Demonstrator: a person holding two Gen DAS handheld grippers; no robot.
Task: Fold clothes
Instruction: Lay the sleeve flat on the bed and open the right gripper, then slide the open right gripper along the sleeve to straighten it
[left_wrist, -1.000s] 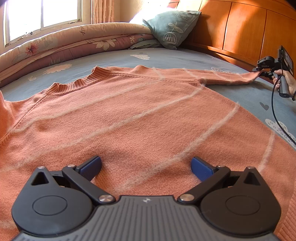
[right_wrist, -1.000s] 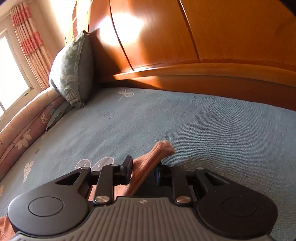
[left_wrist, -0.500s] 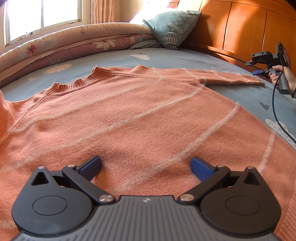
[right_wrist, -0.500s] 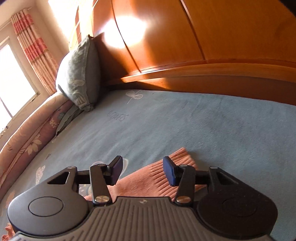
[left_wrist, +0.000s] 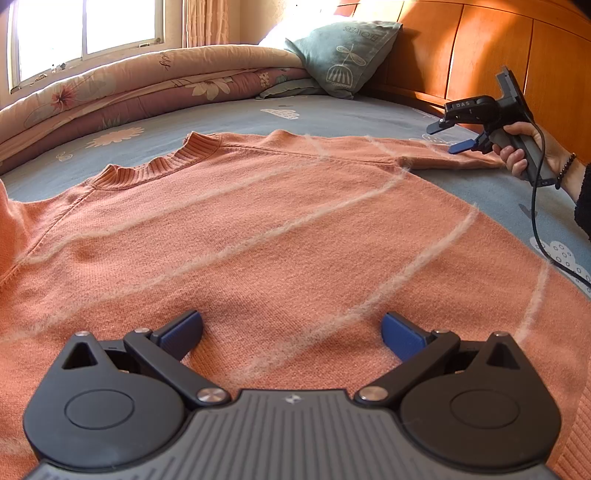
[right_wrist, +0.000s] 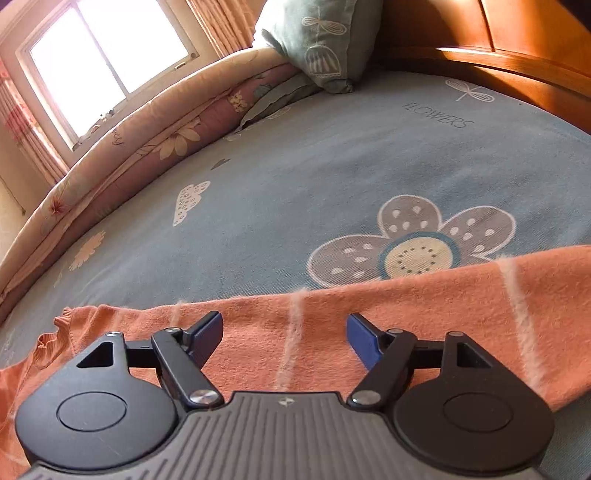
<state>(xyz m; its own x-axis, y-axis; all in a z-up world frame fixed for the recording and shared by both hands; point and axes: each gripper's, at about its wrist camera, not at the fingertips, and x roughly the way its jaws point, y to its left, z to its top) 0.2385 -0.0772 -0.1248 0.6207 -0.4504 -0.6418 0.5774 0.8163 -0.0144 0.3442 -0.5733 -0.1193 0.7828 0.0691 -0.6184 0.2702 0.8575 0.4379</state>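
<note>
Still laying out the orange striped knit sweater (left_wrist: 280, 236): my right gripper (right_wrist: 284, 332) jaws have just been opening, nothing between them, left gripper (left_wrist: 291, 328) hovering wide at lower centre; next I'm judging a sleeve (right_wrist: 406, 314) needs gripping to fold inward.

Both views are brightly lit by daylight from the window (left_wrist: 86, 35), whose panes are blown out to near white. Warm glare is thrown across the wooden headboard (left_wrist: 480, 48), with a sunlit patch beside the pillow (left_wrist: 343, 55). Soft shadows are cast under the black gripper bodies onto the sweater (left_wrist: 258, 240). Strong fisheye bending is seen at the edges, where the bedsheet (right_wrist: 332, 166) and the rolled quilt (right_wrist: 122, 147) curve. Both views are sharp in the middle, without motion blur; the far corners are slightly softened.
</note>
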